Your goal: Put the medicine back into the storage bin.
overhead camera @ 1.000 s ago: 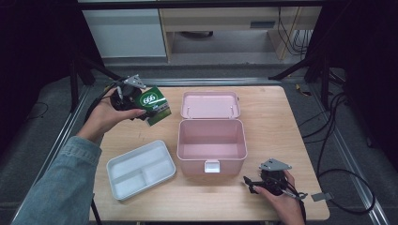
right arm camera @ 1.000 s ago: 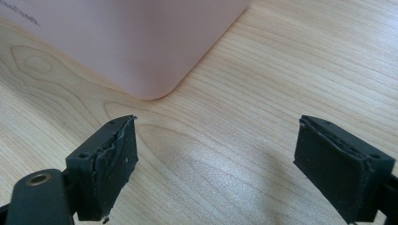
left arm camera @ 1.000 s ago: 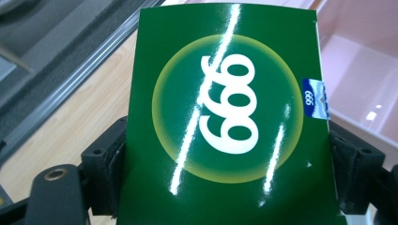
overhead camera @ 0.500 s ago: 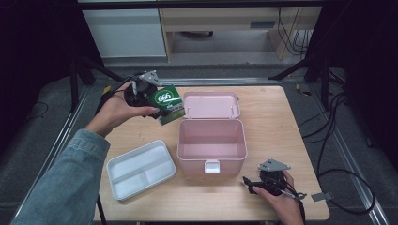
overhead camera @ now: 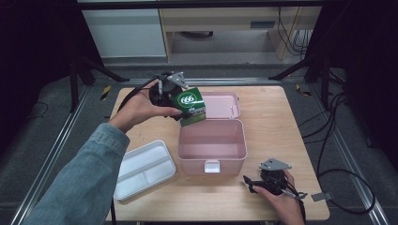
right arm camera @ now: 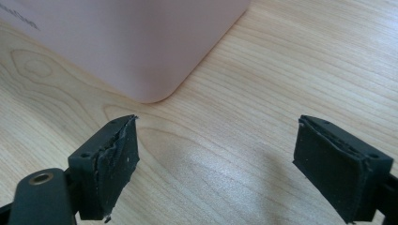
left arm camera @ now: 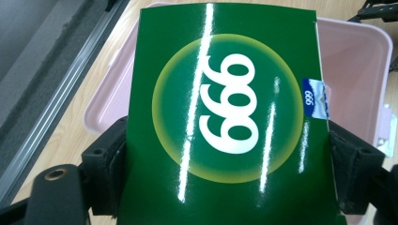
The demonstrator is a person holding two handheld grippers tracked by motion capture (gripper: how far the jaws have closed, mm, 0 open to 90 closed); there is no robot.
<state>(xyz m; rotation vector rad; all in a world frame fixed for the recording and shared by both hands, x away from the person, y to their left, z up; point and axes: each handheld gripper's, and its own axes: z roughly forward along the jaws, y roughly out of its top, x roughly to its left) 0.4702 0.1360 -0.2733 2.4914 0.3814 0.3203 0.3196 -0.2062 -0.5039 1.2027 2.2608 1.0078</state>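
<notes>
Two hand-held grippers worked over a pale wooden tabletop (overhead camera: 281,112). From the high view, the left gripper (overhead camera: 180,110) held a green box (overhead camera: 191,106) above the back left corner of an open pink container (overhead camera: 213,144), tilted so its lower edge hung over the rim. The left gripper view brought that box (left arm camera: 225,117) close: glossy dark green card with a yellow-edged circle and the white figures 666 seen upside down, plus a small blue and white sticker on one side edge. Black fingers (left arm camera: 349,168) pressed against both of its sides, spread wide to take its width. Behind it lay the pink container (left arm camera: 356,75), with nothing visible inside.

The right gripper (overhead camera: 248,183) rested low on the tabletop near the front right corner of the container, held in a hand (overhead camera: 281,206). The right gripper view showed what the high view could not: its fingers (right arm camera: 110,164) stood wide apart with nothing between them, bare wood grain beneath and a rounded pink corner (right arm camera: 155,89) just ahead.

A hinged pink lid (overhead camera: 220,104) lay flat behind the container. A white divided tray (overhead camera: 143,168) sat to the front left, beside a denim sleeve (overhead camera: 80,187).
</notes>
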